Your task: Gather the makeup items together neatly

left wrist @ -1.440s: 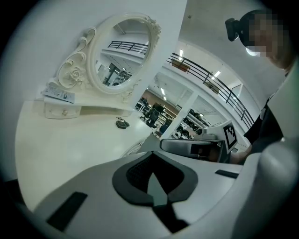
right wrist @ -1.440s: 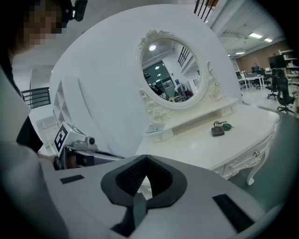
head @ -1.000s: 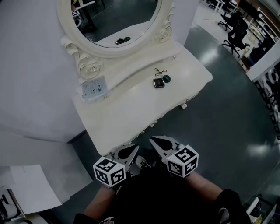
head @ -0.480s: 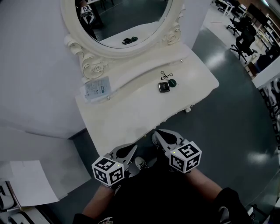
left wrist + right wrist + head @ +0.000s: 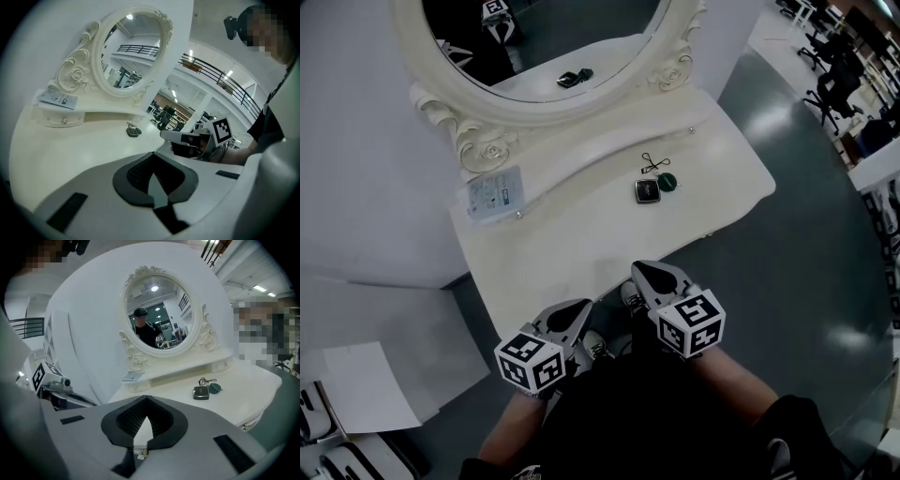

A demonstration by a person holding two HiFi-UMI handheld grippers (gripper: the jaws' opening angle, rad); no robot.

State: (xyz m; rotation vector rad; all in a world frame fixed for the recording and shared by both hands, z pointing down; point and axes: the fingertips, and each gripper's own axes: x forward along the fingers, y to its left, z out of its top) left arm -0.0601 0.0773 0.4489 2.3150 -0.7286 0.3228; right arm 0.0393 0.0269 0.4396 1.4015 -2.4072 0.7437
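**Vanity set, grippers not yet at work**

Grey polished floor (image 5: 787,244) lies around a cream vanity table (image 5: 572,253) that stands against a pale wall. An oval mirror (image 5: 581,28) in a carved frame rises from the back of the table, above a narrow raised shelf.

Both grippers are held low at the table's front edge, close to the person's body and well apart from every item. The left gripper (image 5: 577,311) has its jaws together with nothing between them. The right gripper (image 5: 639,274) is the same, its pads meeting on empty air.

The makeup items lie in two places. A flat printed packet (image 5: 495,194) sits on the left end of the shelf, well apart from the rest. On the right part of the tabletop is a small dark square compact (image 5: 647,190), with a round green piece (image 5: 667,182) just beside it, perhaps touching. A thin black loop (image 5: 652,164) lies just behind those two.

Gathering has not visibly begun. The packet looks like the one to bring over.

- The packet is probably light and bendy, so it is best pinched by an edge rather than pressed flat.
- The compact looks hard, smooth and light, and it may skid on the glossy top. Its opposite side edges are the safest hold.
- The green piece sits low, so its rim is the place to grip.
- The loop looks limp and would need a fine pinch on a single strand.
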